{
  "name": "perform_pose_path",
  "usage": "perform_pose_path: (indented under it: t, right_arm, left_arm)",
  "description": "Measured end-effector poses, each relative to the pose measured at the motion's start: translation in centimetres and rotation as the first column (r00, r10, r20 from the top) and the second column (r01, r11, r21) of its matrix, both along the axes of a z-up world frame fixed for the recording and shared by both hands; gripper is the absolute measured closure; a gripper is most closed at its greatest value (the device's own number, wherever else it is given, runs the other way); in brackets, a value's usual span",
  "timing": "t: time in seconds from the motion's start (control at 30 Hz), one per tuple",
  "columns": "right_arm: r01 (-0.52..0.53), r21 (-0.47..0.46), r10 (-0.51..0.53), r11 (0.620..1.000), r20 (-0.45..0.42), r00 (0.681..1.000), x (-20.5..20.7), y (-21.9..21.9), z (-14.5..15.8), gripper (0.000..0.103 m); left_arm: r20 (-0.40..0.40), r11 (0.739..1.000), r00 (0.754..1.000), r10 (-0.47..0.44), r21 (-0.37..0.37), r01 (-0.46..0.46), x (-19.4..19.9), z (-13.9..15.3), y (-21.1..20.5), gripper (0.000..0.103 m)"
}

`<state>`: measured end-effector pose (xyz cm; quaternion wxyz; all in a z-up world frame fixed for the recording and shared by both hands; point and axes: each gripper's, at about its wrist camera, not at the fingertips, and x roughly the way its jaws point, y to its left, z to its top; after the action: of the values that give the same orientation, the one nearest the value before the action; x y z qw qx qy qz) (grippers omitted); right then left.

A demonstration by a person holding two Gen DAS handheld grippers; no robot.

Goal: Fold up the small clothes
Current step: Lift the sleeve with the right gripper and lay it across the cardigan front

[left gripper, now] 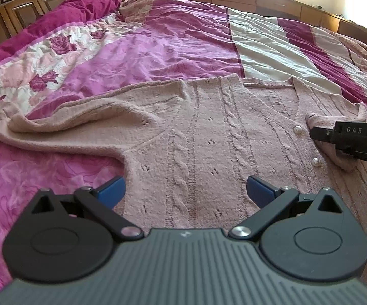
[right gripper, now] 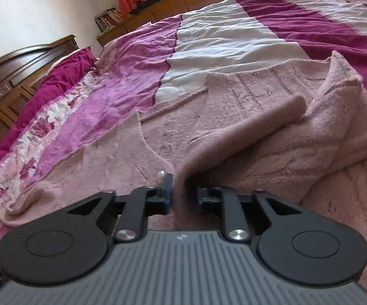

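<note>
A pink cable-knit cardigan (left gripper: 208, 132) lay front up on the bed (left gripper: 145, 50), on a pink, magenta and white striped bedspread. Its body was spread flat and appeared buttoned; two pearl buttons (left gripper: 298, 129) showed down the front.

The left tool (left gripper: 186, 190) stood wide open and held nothing, poised above the lower body of the garment.

The right tool (right gripper: 183, 195) was closed on a fold of the knit, seemingly the right-hand sleeve (right gripper: 247, 132), which was drawn in over the chest. In the left wrist view the same tool (left gripper: 318, 133) gripped fabric just beside the buttons.

The left-hand sleeve (left gripper: 63, 124) lay outstretched and rumpled across the bedspread, not yet folded.

Assessment: folding was at an early stage. One sleeve was part-way turned in; the other sleeve and the fold of the body remained outstanding.
</note>
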<state>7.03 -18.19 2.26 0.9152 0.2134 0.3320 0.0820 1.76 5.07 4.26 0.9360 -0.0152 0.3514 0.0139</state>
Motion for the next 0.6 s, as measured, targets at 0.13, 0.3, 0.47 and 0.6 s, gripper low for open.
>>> perform_pose_path:
  t: [0.13,0.3,0.47,0.6]
  right_arm:
    - [-0.020,0.005,0.020,1.000,0.017,1.000,-1.1,0.3,1.1,0.046]
    - [-0.014,0.003,0.014,1.000,0.013,1.000,-3.3,0.0,2.3,0.041]
    - [0.002,-0.024,-0.001,1.000,0.023,1.000,-6.4,-1.1,3.3,0.039]
    - [0.011,-0.083,-0.007,0.996,0.043,0.999,-8.8,-2.1,4.0,0.038]
  left_arm:
    - [0.004,1.000,1.000,-0.001,-0.003,0.001,-0.1,0.2,-0.1,0.000]
    - [0.014,1.000,1.000,-0.009,-0.001,0.009,-0.5,0.5,-0.3,0.000]
    - [0.017,1.000,1.000,-0.024,-0.001,0.024,-0.8,0.9,-0.8,0.000]
    - [0.019,0.999,0.999,-0.043,0.005,0.043,-1.0,1.1,-1.5,0.000]
